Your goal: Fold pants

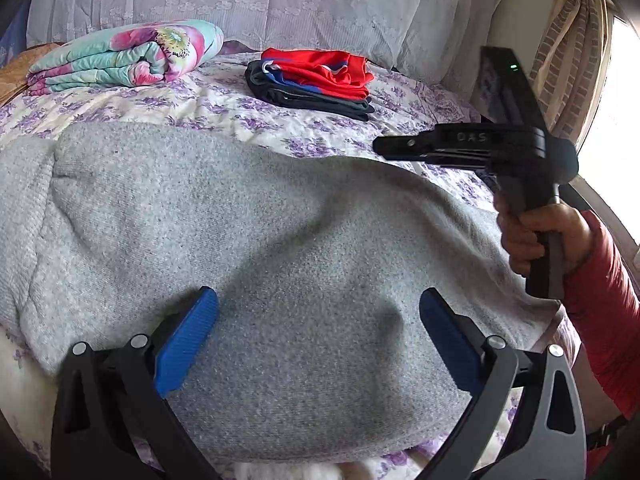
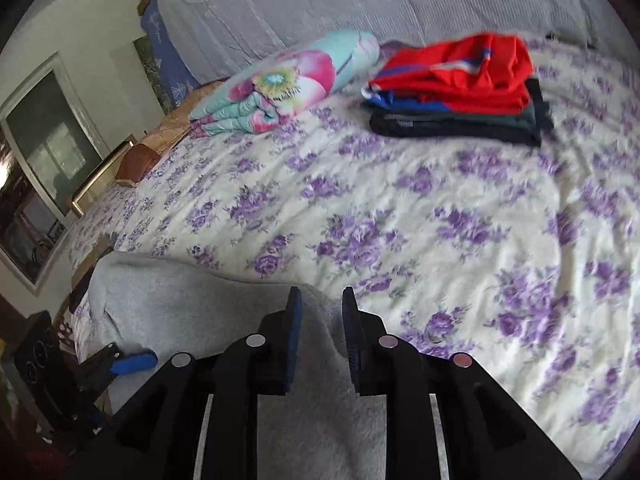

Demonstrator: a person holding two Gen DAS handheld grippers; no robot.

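Note:
Grey knit pants (image 1: 280, 220) lie spread across the near part of the bed, with soft folds in them. My left gripper (image 1: 318, 312) hovers low over them, its blue pads (image 1: 188, 340) wide apart and nothing between them: it is open. My right gripper (image 1: 380, 147), held by a hand (image 1: 536, 236) in a red sleeve, hangs above the pants' far right edge. In the right wrist view the right gripper (image 2: 320, 300) shows a narrow gap between its pads; the pants (image 2: 180, 304) lie beneath them, not pinched. The left gripper's blue pad (image 2: 134, 362) shows at lower left.
A folded stack of red, blue and dark clothes (image 1: 316, 76) (image 2: 460, 92) sits at the back of the purple-flowered bedsheet (image 2: 440, 220). A rolled floral quilt (image 1: 124, 56) (image 2: 280, 84) lies left of it. A curtain (image 1: 568, 60) and bright window are on the right.

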